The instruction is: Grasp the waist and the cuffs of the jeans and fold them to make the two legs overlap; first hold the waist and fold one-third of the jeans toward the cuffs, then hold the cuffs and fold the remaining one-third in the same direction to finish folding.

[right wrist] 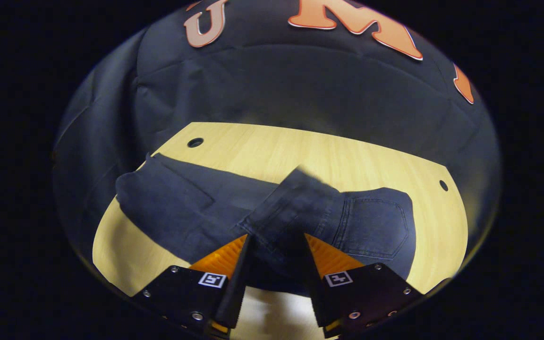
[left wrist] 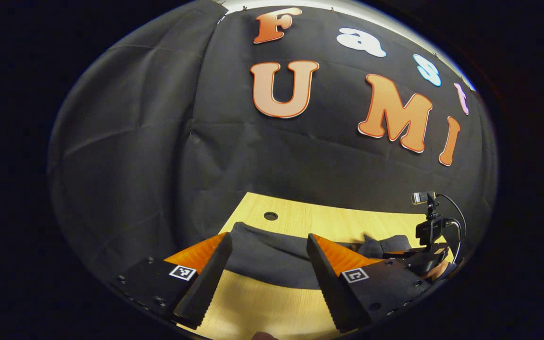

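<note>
Dark jeans lie across the wooden table, legs stretching left and a back pocket facing up at the right. My right gripper is shut on a bunched flap of the waist, which stands lifted above the rest of the cloth. In the left gripper view, the jeans show as a dark band beyond my left gripper, which hovers open just short of them with nothing between its fingers. The right gripper appears at the far right, down on the cloth.
The table has a round hole near its back left corner, seen again as a hole, with another hole at the right. Black cloth walls close in behind and to the left. Bare wood lies behind the jeans.
</note>
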Motion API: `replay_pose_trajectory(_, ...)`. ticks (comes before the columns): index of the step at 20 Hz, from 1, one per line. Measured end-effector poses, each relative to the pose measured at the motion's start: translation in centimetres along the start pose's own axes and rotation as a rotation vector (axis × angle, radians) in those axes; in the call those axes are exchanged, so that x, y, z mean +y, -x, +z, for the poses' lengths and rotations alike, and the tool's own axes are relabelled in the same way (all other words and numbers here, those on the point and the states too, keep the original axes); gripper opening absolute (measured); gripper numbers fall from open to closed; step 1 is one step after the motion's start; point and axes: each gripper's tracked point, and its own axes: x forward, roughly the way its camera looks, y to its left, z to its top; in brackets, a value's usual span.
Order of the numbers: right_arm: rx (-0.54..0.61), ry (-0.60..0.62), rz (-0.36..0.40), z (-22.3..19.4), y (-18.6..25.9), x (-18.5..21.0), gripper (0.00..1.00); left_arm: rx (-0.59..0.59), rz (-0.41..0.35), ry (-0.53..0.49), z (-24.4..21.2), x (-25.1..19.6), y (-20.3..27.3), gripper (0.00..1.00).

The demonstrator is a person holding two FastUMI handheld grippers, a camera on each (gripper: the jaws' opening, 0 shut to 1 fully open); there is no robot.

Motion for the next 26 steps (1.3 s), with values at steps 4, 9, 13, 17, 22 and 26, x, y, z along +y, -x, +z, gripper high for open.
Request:
replay_pose_trajectory(4,-0.008,-0.009,0.023,-0.1,1.7,1.4,0.76,0.112,0.077,0.057,-2.4,3.4,-2.6,0.96)
replay_pose_trajectory(9,-0.092,-0.095,-0.053,1.9,5.8,-2.3,0.77,0.332,0.135,0.094,-5.9,6.3,-7.6,0.96)
replay_pose_trajectory(13,-0.156,-0.152,-0.149,2.3,10.0,-6.5,0.8,0.504,0.152,0.163,-9.4,7.3,-12.2,0.96)
replay_pose_trajectory(17,-0.214,-0.199,-0.242,1.8,14.5,-10.1,0.88,0.657,0.202,0.256,-12.8,10.1,-14.5,0.96)
replay_pose_trajectory(22,-0.254,-0.242,-0.339,0.2,19.6,-12.9,0.95,0.805,0.307,0.286,-16.2,10.6,-15.9,0.96)
replay_pose_trajectory(26,-0.251,-0.264,-0.398,-1.6,22.2,-14.8,0.95,0.837,0.392,0.286,-17.6,12.0,-15.9,0.98)
